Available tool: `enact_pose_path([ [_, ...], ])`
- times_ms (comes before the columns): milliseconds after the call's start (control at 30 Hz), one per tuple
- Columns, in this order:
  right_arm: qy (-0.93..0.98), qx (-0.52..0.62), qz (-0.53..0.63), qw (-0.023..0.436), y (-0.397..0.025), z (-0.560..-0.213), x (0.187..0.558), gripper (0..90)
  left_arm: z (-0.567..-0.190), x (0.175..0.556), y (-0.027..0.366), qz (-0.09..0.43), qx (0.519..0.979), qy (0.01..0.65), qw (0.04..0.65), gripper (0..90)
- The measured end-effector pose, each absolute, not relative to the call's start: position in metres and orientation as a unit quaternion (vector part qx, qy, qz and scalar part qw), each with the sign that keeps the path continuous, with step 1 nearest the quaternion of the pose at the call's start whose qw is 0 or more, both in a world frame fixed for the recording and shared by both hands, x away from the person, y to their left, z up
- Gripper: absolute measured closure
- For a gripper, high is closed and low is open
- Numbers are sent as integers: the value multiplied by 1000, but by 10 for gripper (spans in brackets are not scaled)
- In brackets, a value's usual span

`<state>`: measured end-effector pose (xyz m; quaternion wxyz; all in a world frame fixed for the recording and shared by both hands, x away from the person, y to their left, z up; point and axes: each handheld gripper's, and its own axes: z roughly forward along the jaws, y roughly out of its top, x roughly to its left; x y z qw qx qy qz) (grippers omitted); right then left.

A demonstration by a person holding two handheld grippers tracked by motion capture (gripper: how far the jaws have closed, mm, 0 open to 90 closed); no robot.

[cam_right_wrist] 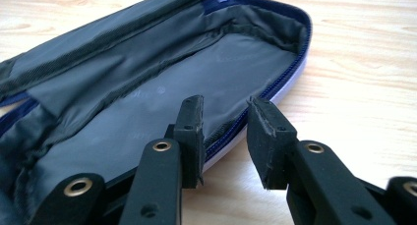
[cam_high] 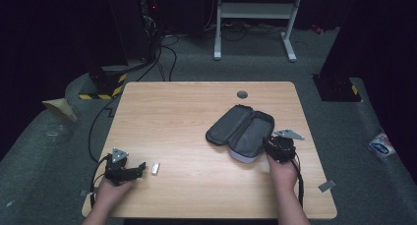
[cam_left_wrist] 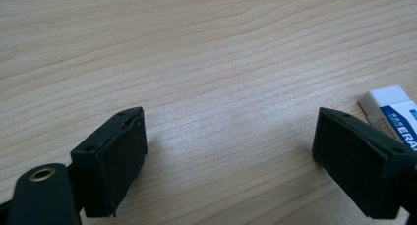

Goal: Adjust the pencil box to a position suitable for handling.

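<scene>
The left gripper (cam_left_wrist: 228,151) stood with jaws spread wide, the eraser (cam_left_wrist: 393,112) just outside its right jaw, ready for pickup. The right gripper (cam_right_wrist: 225,136) straddled the open pencil case's (cam_right_wrist: 147,92) near rim, jaws parted, apparently to steady it.

Left tool (cam_high: 141,167) wide open; right tool (cam_high: 268,142) partly open.

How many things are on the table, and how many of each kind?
Pencil case, lying open: 1
Eraser: 1
Grippers, left gripper and right gripper: 2
Total: 4
</scene>
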<state>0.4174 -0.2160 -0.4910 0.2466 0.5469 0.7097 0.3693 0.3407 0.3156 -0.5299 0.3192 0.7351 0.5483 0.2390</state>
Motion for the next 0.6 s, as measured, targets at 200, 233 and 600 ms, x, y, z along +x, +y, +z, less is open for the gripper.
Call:
enact_pose_path([
  [200,720,528,384,236,-201,-496,402,672,-530,341,316,239,735,548,319,135],
  [233,721,525,388,233,-197,-497,399,672,-530,341,316,239,735,548,319,134],
  [600,743,465,432,211,-153,-491,371,626,-530,340,315,239,735,547,320,142],
])
